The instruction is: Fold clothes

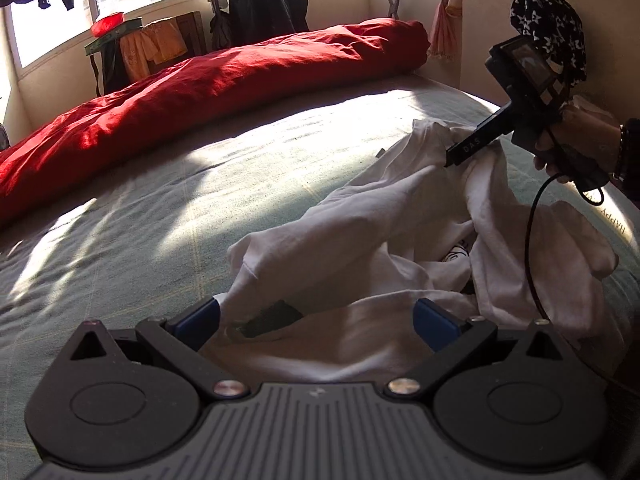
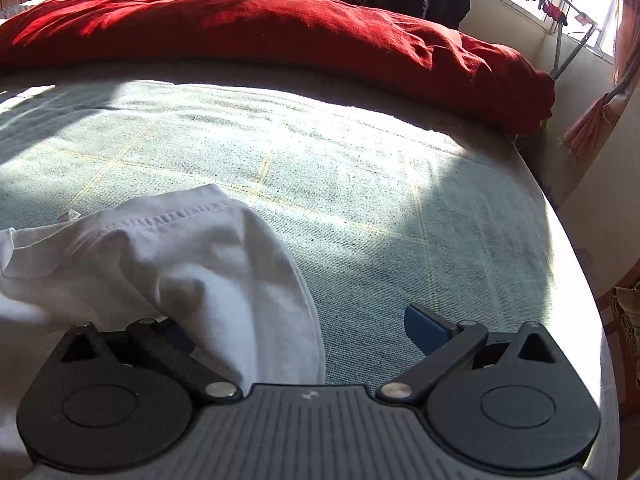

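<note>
**A:** What is obscured here?

**B:** The white garment (image 1: 400,232) lies crumpled on the green bedspread (image 1: 200,184), on the side away from the red duvet (image 1: 200,80). A dark print shows within its folds but is too bunched to read. In the left wrist view a dark patch between the blue pads of the left gripper (image 1: 316,320) is hard to identify. In the right wrist view the left-hand pad of the right gripper (image 2: 308,332) is covered by cloth.

**A:** What does each view add?

**B:** Only the left wrist view shows the right gripper (image 1: 452,160) from outside, held in a hand (image 1: 576,140), tilted down with its tip against the garment's raised edge. The right wrist view shows the garment (image 2: 180,264) hem stitching and bare bedspread (image 2: 360,200) reaching to the duvet (image 2: 280,36).

**A:** And the fingers?

**B:** Both grippers stand wide apart; the left gripper straddles cloth without pinching it, and the garment drapes over one finger of the right gripper.
</note>
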Motion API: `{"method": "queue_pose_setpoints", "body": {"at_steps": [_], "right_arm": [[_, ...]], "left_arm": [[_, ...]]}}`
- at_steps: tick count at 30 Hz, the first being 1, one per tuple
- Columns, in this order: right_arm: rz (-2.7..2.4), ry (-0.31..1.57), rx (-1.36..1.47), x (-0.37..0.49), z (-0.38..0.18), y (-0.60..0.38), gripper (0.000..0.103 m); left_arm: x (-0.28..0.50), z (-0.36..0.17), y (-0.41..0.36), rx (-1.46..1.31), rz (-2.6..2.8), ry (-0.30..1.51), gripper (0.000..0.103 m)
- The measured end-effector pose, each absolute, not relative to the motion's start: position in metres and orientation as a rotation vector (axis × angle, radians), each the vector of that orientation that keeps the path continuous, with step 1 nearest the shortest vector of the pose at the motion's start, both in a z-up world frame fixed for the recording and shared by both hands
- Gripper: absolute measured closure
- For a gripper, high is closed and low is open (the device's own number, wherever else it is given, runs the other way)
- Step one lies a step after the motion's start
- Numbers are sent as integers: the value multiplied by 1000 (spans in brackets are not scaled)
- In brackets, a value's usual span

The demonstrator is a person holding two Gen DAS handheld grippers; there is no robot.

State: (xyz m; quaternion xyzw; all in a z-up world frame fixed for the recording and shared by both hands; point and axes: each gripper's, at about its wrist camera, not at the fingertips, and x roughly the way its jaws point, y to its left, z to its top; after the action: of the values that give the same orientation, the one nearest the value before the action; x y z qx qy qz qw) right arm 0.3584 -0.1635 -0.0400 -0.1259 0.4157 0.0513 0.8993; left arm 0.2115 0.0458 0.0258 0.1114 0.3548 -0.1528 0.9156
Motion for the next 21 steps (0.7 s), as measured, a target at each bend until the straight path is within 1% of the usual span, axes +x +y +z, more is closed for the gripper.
{"method": "queue_pose_setpoints", "body": {"at_steps": [3, 6, 14, 18, 21], "right_arm": [[117, 966, -254, 372, -43, -162, 0], [117, 1061, -147, 380, -37, -171, 0], [325, 961, 81, 314, 38, -194, 0], [510, 994, 220, 274, 47, -193, 0], [588, 1017, 274, 248, 36, -188, 0]], "left_arm": [[206, 32, 48, 172, -333, 741, 1], [199, 39, 48, 145, -351, 740, 1], [189, 42, 31, 170, -407, 728, 1], [187, 36, 22, 165, -423, 741, 1], [182, 32, 22, 160, -424, 752, 1]]}}
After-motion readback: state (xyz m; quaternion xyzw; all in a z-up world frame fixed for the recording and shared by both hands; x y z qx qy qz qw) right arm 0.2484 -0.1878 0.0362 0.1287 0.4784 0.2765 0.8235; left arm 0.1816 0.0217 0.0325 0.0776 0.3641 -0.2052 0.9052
